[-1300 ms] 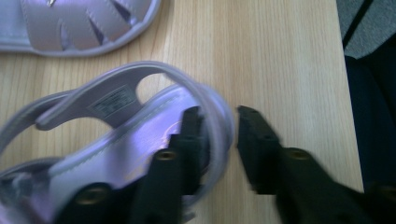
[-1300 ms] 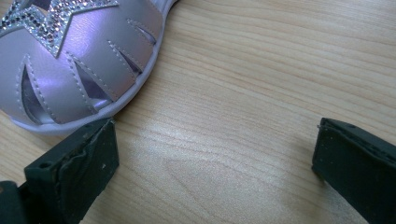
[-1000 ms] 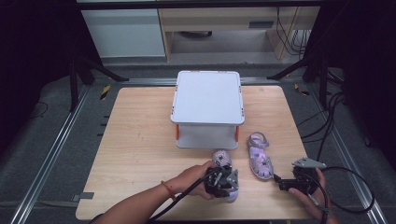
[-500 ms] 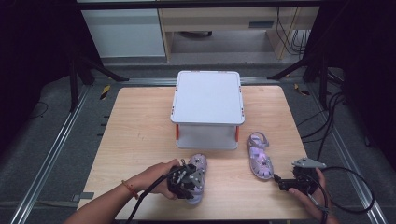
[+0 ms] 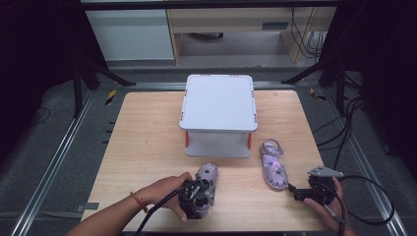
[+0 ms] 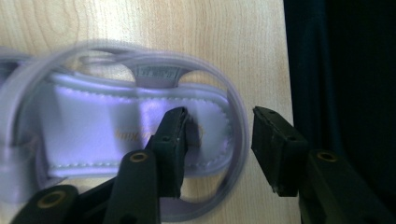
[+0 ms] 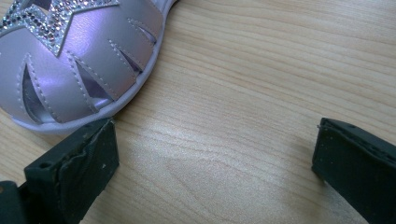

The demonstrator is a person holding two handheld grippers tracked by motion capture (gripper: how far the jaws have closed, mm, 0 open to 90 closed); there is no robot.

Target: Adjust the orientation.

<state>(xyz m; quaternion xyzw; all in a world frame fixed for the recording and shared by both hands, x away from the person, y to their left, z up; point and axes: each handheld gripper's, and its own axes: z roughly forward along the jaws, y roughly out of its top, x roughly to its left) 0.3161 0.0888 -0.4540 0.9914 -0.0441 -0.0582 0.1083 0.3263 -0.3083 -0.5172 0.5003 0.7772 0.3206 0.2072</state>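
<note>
Since the earlier frame the left gripper [image 5: 197,199] and its sandal [image 5: 207,174] have drifted slightly leftward along the table's [image 5: 147,142] six-o'clock edge. Its jaws straddle the heel rim without pinching. The right gripper [image 5: 300,192] rests wide apart at five o'clock, touching the other sandal [image 5: 273,164].

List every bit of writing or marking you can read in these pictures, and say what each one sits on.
None can be read for certain.
Gold script on the insole of the sandal at the left gripper: blurred and partly hidden by a jaw, unreadable.
Small grey tag at that sandal's strap: print too blurred to read.
Other sandal by the right gripper: rhinestones, no text.
White box: no text seen.
</note>
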